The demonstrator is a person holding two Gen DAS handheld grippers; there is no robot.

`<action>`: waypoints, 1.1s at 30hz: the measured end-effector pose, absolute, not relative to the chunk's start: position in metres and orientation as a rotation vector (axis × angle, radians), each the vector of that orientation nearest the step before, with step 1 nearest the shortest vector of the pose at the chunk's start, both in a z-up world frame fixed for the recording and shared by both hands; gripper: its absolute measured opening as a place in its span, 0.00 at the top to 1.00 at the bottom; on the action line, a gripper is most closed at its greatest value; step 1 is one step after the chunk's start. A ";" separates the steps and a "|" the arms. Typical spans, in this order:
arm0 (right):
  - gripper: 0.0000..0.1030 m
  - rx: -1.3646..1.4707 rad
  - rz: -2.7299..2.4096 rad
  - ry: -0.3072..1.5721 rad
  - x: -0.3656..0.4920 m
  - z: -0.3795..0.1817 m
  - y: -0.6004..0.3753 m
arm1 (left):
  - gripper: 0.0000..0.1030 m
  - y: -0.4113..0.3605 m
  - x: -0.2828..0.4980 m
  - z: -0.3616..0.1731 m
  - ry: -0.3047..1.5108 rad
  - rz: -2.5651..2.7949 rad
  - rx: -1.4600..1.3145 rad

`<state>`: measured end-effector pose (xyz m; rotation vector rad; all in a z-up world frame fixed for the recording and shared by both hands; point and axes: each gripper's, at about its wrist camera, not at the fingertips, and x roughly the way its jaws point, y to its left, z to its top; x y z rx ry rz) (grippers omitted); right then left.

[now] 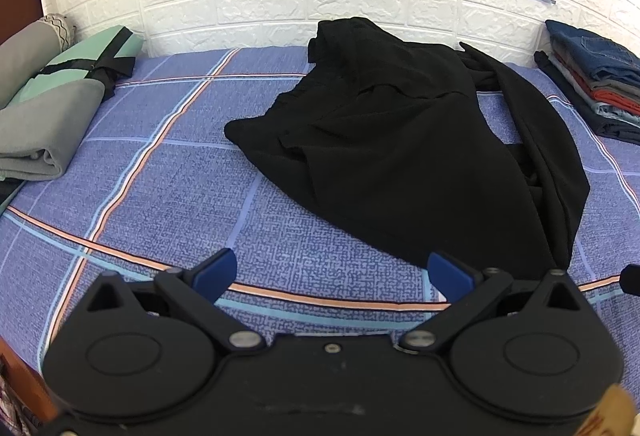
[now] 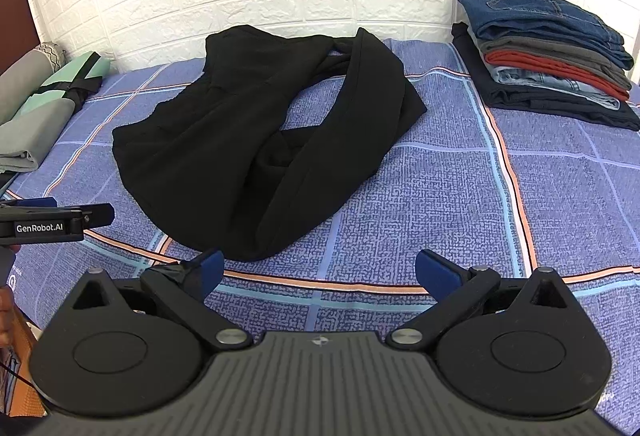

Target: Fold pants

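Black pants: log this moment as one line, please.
stage: pre-grasp | black pants: crumpled, unfolded on bed | left gripper: open, empty | right gripper: open, empty | contact: none

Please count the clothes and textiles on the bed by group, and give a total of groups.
Loose black pants: 1
Stack of folded clothes, right side: 1
Folded grey and green textiles, left side: 1 pile
Total: 3 groups

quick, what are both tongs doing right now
left tongs: open, holding nothing, short of the black pants.
right tongs: open, holding nothing, also short of the pants.
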<state>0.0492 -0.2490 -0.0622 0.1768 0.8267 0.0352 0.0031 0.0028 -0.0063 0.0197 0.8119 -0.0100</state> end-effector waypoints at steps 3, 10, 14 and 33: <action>0.00 0.181 0.035 0.828 0.050 -0.063 -0.249 | 0.00 0.002 0.005 -0.006 0.814 -0.009 0.022; 0.00 0.190 0.035 0.837 0.053 -0.066 -0.250 | 0.00 0.001 0.008 -0.007 0.823 -0.008 0.027; 0.00 0.194 0.033 0.843 0.055 -0.068 -0.251 | 0.00 0.001 0.010 -0.007 0.827 -0.005 0.026; 0.00 0.195 0.038 0.842 0.056 -0.068 -0.251 | 0.00 0.001 0.011 -0.006 0.828 -0.004 0.023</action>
